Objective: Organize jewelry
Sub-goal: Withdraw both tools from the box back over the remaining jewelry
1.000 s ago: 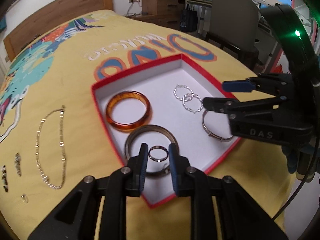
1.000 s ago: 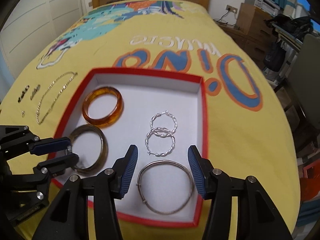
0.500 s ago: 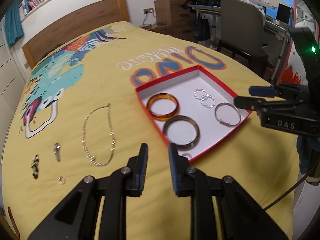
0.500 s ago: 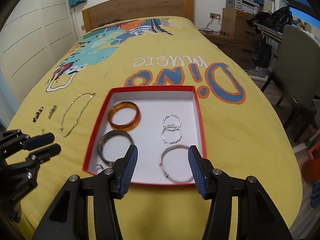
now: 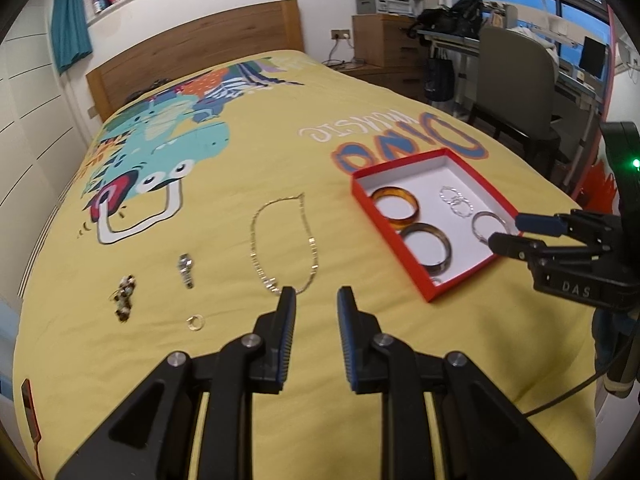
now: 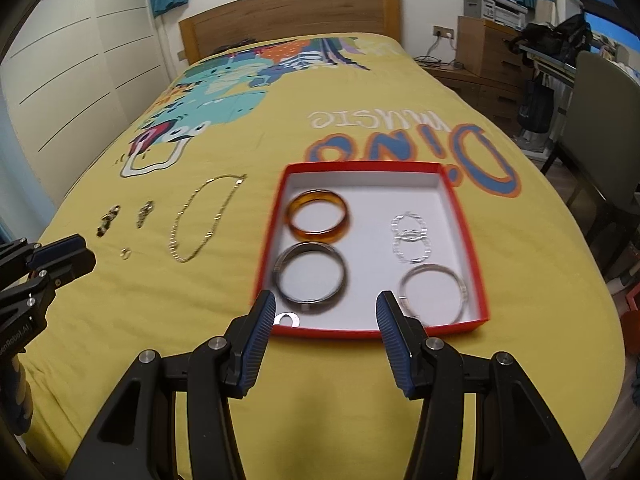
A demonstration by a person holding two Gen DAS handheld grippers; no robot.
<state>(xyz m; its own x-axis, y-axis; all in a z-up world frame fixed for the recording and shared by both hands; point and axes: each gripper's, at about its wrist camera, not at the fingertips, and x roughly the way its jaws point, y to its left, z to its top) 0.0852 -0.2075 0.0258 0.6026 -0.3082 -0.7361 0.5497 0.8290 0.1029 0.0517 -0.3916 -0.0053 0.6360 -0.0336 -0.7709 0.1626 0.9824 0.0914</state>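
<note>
My left gripper [image 5: 316, 300] hovers empty, jaws narrowly apart, near the gold necklace [image 5: 280, 240] on the bed [image 5: 240, 360]. I should pinch its clasp end low, then lift slowly toward the red box [image 5: 430, 300]. My right gripper [image 6: 326, 306] waits apart.

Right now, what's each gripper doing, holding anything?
Left gripper: fingers narrowly apart, holding nothing.
Right gripper: open, holding nothing.
</note>
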